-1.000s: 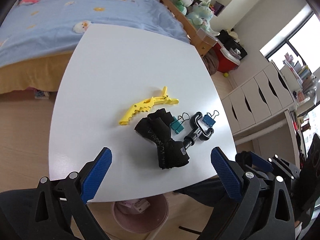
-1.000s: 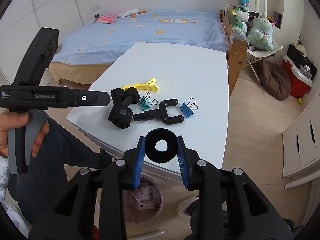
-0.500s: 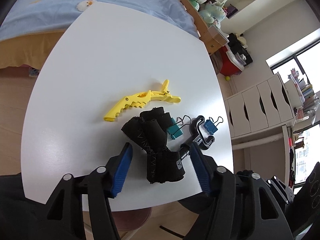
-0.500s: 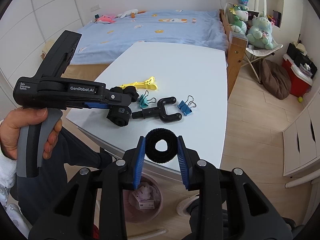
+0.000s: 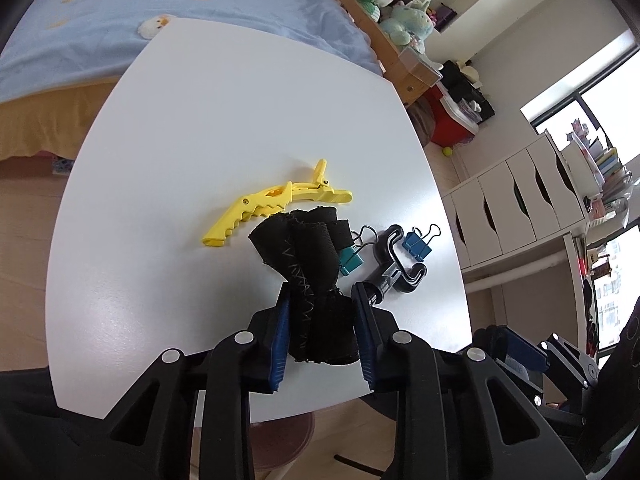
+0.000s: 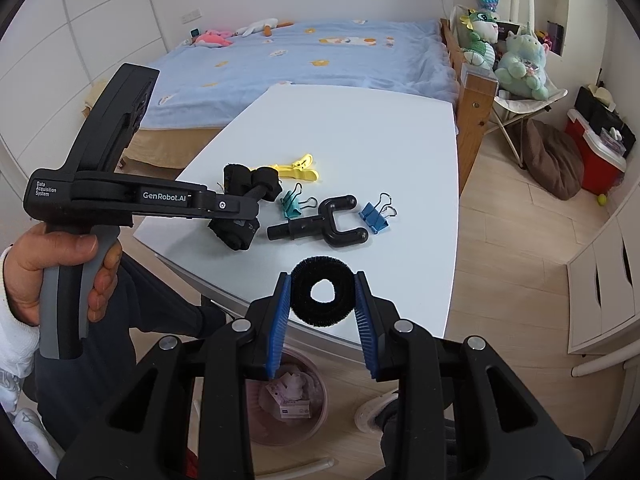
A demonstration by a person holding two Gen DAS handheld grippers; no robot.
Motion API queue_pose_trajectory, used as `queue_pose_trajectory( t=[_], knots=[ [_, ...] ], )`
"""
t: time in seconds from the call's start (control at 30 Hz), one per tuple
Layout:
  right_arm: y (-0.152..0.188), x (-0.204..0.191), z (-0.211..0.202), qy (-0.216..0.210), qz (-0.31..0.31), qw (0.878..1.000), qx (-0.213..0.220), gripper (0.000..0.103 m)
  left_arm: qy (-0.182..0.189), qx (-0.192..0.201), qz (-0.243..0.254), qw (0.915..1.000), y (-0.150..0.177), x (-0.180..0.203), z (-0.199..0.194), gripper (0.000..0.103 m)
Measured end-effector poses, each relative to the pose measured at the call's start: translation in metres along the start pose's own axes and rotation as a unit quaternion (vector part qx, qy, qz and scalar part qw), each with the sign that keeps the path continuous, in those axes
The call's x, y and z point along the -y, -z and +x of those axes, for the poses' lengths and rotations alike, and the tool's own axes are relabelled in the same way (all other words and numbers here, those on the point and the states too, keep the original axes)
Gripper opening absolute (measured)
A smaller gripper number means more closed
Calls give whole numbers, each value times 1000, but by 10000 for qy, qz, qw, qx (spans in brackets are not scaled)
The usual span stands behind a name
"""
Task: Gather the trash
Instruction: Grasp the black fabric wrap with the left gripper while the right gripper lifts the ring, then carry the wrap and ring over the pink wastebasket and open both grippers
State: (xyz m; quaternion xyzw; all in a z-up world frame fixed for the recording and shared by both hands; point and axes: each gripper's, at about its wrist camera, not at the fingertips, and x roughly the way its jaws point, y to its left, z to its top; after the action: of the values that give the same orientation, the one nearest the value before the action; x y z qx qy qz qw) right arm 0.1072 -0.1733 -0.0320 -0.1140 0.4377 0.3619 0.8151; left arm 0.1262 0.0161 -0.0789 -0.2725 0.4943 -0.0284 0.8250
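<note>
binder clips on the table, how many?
2. A teal metal binder clip lies between the black fabric bundle and the black Y-shaped plastic holder; a blue metal binder clip lies right of that holder. None seems hidden.

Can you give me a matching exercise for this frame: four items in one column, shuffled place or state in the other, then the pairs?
Items
1. black fuzzy ring
2. black stitched fabric bundle
3. yellow plastic toothed clip
4. pink waste bin

Places or states
A. lying free on the white table
B. on the floor below the table edge, with paper inside
C. clamped in the right tool
D. clamped in the left tool

Pairs: 1-C, 2-D, 3-A, 4-B
</note>
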Motion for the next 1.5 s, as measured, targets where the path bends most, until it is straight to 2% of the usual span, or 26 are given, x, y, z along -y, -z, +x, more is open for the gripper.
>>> queue_pose_trajectory(
  t=[0.23,0.47,0.63,0.83,0.97,1.13,1.5],
  knots=[
    [-3,-4,-4,-7,-31,10000,42,31,-94,208,500,9985,3,8,-16,28],
    [-5,-7,-13,-57,-62,9999,128,31,-132,490,1250,9909,12,22,-45,28],
    [-3,-12,-22,-101,-84,9997,210,31,-137,670,1796,9814,27,36,-67,28],
    [2,-24,-40,-179,-170,9990,362,32,-98,892,2449,9654,52,48,-94,28],
    [9,-35,-55,-228,-274,9982,485,32,-128,991,2733,9567,72,49,-107,28],
    [19,-47,-71,-271,-364,9972,594,32,-182,971,3027,9480,93,48,-116,28],
    [44,-65,-87,-354,-412,9966,618,32,-91,630,3289,9422,130,45,-111,28]
  ],
)
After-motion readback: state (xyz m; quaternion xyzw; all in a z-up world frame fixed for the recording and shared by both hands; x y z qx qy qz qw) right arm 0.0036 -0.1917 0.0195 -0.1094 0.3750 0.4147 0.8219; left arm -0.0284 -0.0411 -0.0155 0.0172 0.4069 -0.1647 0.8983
